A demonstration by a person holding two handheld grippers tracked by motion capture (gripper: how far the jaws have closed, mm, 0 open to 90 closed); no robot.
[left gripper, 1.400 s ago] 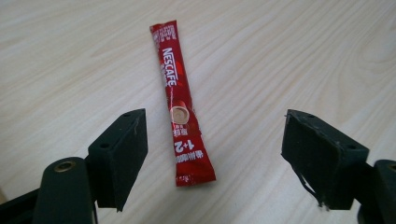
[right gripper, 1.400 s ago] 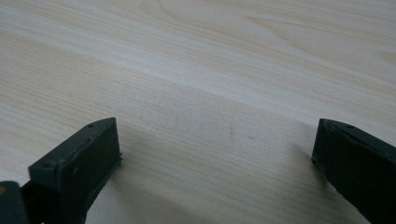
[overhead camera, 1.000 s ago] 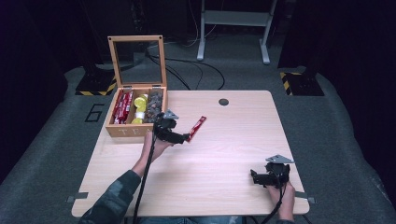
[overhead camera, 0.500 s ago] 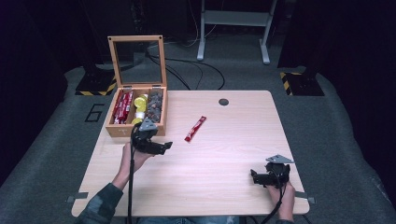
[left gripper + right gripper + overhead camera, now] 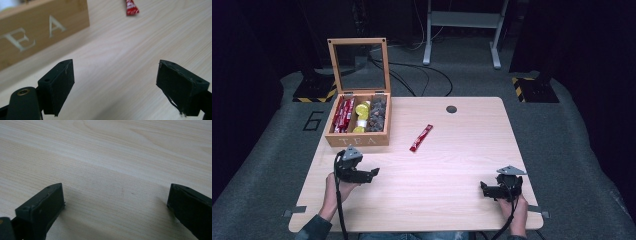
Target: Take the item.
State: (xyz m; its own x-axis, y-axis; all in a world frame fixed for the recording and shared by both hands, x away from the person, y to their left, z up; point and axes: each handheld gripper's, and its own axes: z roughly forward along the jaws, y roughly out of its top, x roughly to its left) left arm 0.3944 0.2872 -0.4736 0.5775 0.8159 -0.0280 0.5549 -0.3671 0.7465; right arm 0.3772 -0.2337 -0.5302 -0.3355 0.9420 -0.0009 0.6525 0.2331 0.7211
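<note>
The left gripper [image 5: 373, 173] hovers low over the pale wood-grain table [image 5: 452, 165], its blocky black jaws apart and empty. Beyond it lies a flat, glossy red packet [image 5: 421, 138], with the wooden tea box [image 5: 357, 140] beside. The right gripper [image 5: 484, 189], well apart, also stands wide open.

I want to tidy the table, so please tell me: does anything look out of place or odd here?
Yes, one thing. A red foil sachet lies alone and slanted on the light wooden table, apart from the open wooden tea box, where similar red sachets stand filed in the left compartment. Nothing looks spilled or damaged.
</note>
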